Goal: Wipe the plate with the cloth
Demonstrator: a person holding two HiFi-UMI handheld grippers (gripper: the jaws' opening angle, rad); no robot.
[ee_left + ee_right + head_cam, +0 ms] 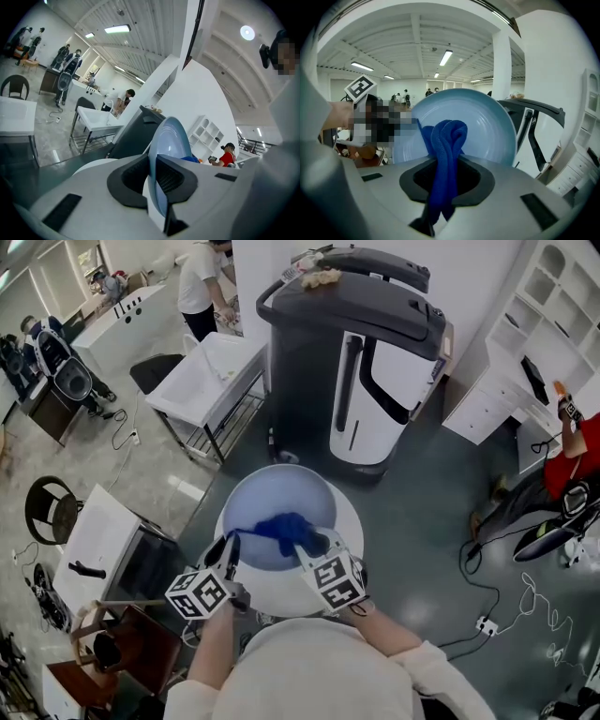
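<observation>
A light blue plate (267, 502) is held up on edge over a round white table (352, 517). My left gripper (230, 554) is shut on the plate's left rim. In the left gripper view the plate (171, 136) stands edge-on between the pads of the left gripper (154, 176). My right gripper (307, 545) is shut on a bunched blue cloth (286, 529) that lies against the plate's face. The right gripper view shows the cloth (447, 140) rising out of the right gripper (443, 185) in front of the plate (490, 124).
A tall dark grey and white machine (366, 362) stands right behind the round table. A white trolley table (211, 371) is at the back left and white shelving (525, 334) at the right. A cable and power strip (486, 622) lie on the floor.
</observation>
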